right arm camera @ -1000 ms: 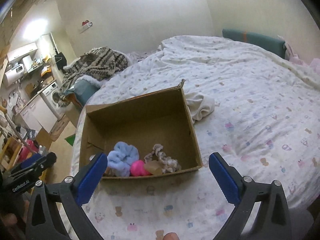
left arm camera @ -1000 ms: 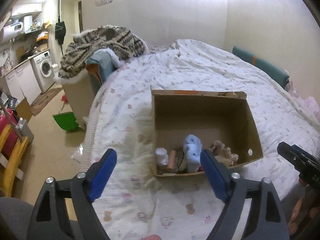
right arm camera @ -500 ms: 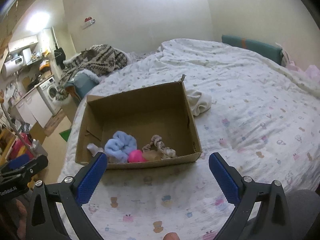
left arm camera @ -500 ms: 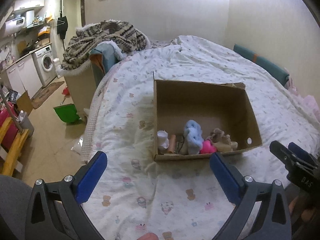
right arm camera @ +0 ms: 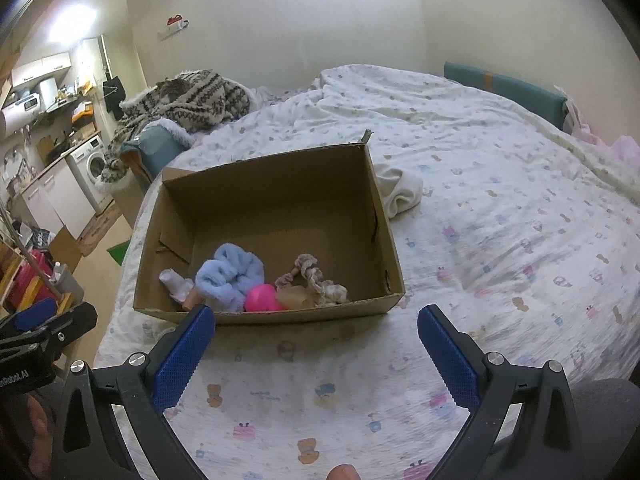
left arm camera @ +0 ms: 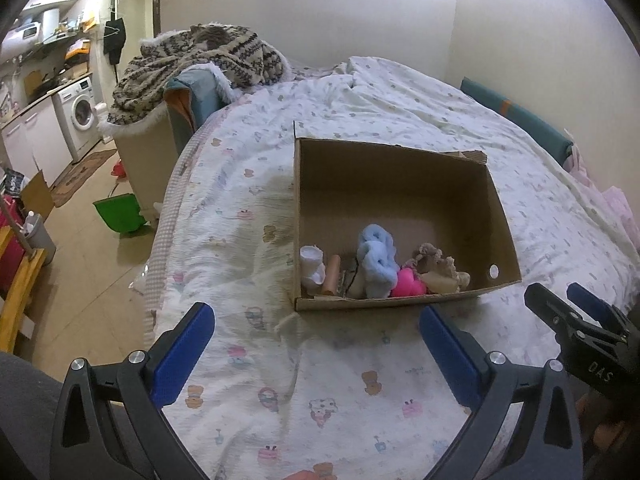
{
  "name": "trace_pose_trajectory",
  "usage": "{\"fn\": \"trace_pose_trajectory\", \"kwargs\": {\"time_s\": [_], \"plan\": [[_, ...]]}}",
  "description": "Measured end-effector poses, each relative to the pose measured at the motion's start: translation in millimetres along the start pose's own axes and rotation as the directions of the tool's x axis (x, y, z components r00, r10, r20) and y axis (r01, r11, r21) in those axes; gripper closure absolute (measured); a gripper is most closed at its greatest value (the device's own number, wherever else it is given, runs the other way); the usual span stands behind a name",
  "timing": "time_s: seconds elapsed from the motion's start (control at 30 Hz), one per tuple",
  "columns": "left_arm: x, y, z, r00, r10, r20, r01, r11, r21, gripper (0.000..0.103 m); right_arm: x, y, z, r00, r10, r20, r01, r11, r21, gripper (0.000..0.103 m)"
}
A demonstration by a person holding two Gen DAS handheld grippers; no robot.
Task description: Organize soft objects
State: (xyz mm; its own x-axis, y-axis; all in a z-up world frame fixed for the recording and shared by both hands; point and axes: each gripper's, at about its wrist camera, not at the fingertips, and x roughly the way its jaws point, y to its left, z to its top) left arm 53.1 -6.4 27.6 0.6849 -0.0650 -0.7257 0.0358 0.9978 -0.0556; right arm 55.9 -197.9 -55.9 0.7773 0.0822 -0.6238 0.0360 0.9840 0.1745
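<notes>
1. Two grippers hover low over the bed [left arm camera: 360, 92], both empty: the left gripper [left arm camera: 316, 344] has its blue fingers [left arm camera: 182, 354] spread wide, and the right gripper [right arm camera: 314, 344] has its blue fingers [right arm camera: 450, 360] spread just as wide.
2. An open cardboard box [left arm camera: 460, 184] sits on the printed bedsheet [right arm camera: 500, 208], just ahead of both sets of fingertips and apart from them.
3. The soft things lie bunched along the box's near wall: a white sock [left arm camera: 313, 266] at the left end, a tan tube-like piece [left arm camera: 332, 274] beside it, then a fluffy light-blue scrunchie [left arm camera: 376, 258], a pink ball [left arm camera: 408, 284] and a beige braided rope toy [left arm camera: 438, 264] toward the right.
4. In the left wrist view the heap sits between the two fingers and beyond their tips; the box's near edge runs across the gap.
5. In the right wrist view the left fingertip overlaps the box's near wall below the scrunchie [right arm camera: 232, 274], while the ball [right arm camera: 261, 298] and rope toy [right arm camera: 314, 280] lie above the gap.
6. A crumpled cream cloth [right arm camera: 400, 190] lies on the sheet outside the box, touching its right wall.
7. A patterned knit blanket [left arm camera: 200, 56] is heaped past the bed's far left corner, and a washing machine [left arm camera: 80, 116] stands in the kitchen corner.
</notes>
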Motion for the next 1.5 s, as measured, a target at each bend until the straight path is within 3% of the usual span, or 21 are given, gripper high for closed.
{"fn": "trace_pose_trajectory", "kwargs": {"time_s": [1.5], "plan": [[-1.4,-1.3,0.2,1.0,0.004,-0.003,-0.004,1.0,0.011,0.001,-2.9,-0.8,2.4,1.0,-0.005,0.011,0.006,1.0,-0.02,0.0]]}}
